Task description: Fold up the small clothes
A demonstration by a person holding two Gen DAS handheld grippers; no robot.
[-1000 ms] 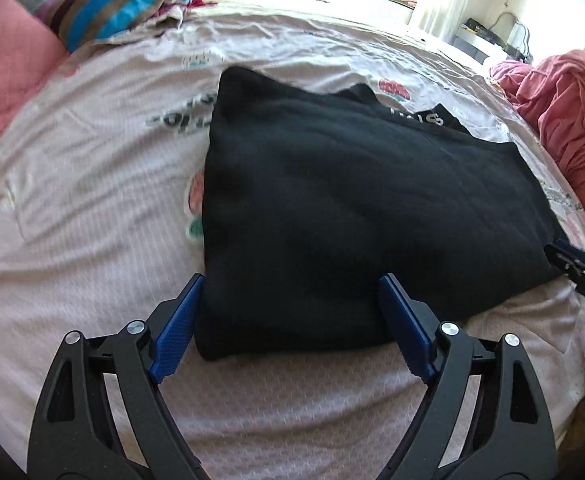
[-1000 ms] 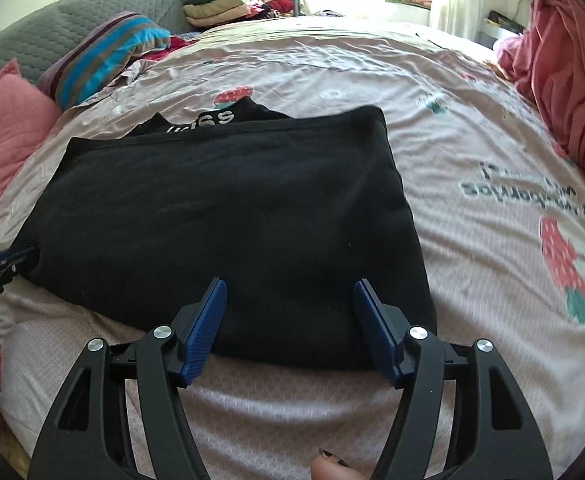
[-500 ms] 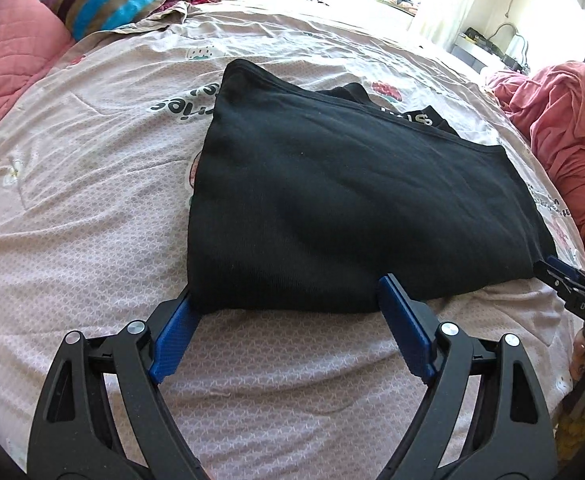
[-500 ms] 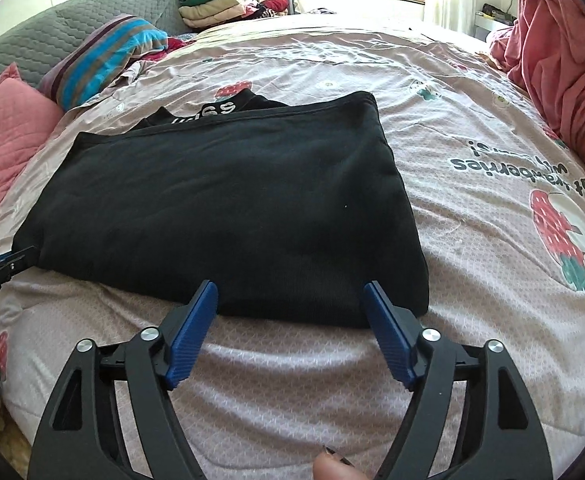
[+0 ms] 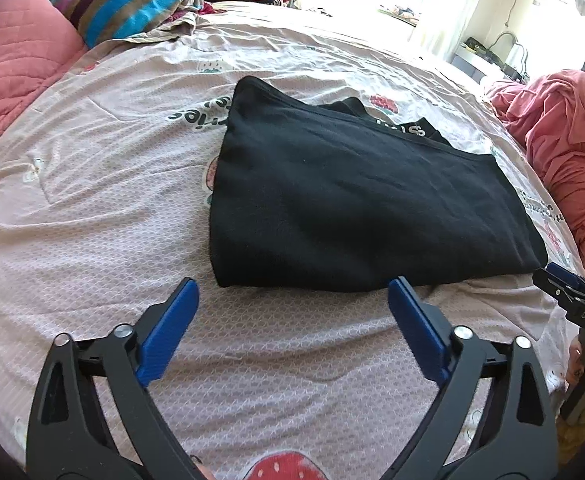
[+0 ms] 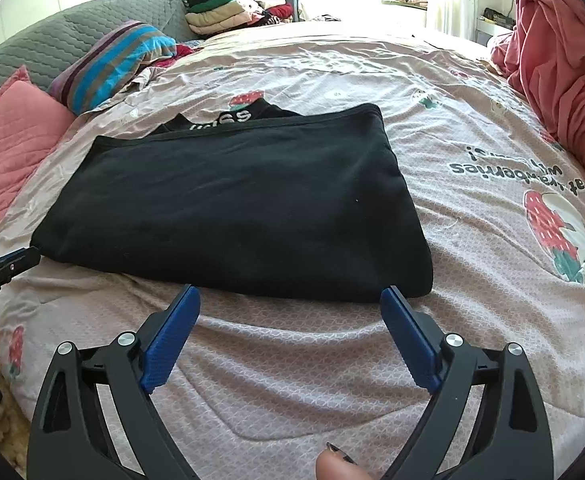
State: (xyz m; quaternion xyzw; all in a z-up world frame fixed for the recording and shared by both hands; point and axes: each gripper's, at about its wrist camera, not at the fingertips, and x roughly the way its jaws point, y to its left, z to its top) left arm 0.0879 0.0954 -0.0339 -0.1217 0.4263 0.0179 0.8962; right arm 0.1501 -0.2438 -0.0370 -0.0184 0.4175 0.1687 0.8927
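Note:
A black garment (image 5: 356,200) lies folded flat on the bed, white lettering showing at its far edge; it also shows in the right wrist view (image 6: 244,204). My left gripper (image 5: 292,292) is open and empty, just short of the garment's near left corner. My right gripper (image 6: 290,296) is open and empty, just short of the garment's near right edge. Each gripper's tip shows at the side of the other's view: the right gripper (image 5: 572,300), the left gripper (image 6: 4,268).
The pink strawberry-print bedsheet (image 6: 492,184) covers the bed. A pink cushion (image 5: 16,76) and a striped pillow (image 5: 132,4) lie at the left. A pink blanket heap (image 6: 564,64) lies at the right. Stacked folded clothes (image 6: 232,8) sit at the back.
Both grippers have drawn back from over the garment's near edge toward the bed's front. The garment lies still.

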